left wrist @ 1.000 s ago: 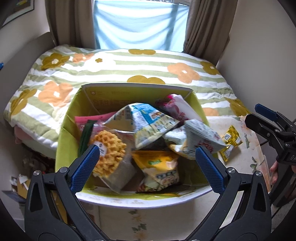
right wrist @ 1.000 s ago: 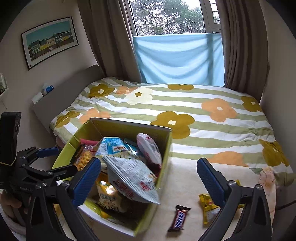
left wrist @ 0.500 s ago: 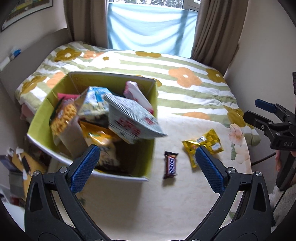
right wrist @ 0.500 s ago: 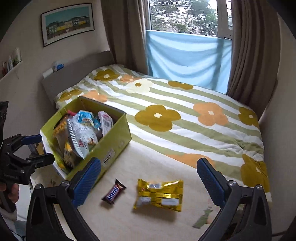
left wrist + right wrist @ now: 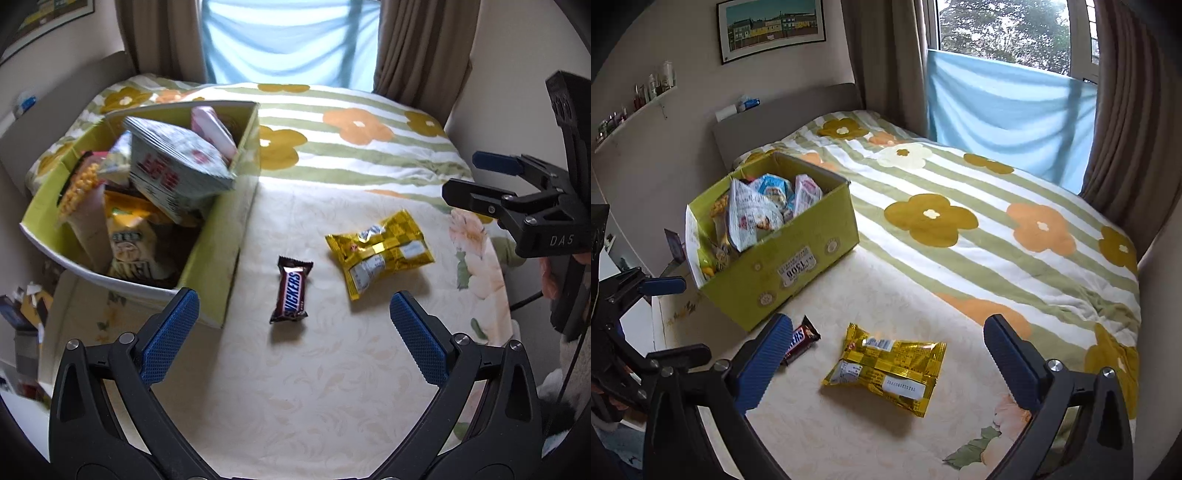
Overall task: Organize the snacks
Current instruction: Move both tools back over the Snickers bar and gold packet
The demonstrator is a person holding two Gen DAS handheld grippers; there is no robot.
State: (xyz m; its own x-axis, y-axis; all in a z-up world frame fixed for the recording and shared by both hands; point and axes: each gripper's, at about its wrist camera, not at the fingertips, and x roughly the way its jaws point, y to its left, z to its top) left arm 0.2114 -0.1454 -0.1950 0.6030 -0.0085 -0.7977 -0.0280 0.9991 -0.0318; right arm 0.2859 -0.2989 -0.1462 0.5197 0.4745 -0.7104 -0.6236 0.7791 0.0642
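While both our grippers, left and right, hang empty with fingers apart, we have swung rightward: the yellow-green cardboard snack box now sits left, the brown Snickers bar and gold foil packet lying beside it.

Bedroom. Bed with green-striped floral cover, grey headboard against a beige wall. Framed picture above; narrow shelf carrying bottles. Window flanked by brown curtains, lower part covered by blue cloth. Daylight.
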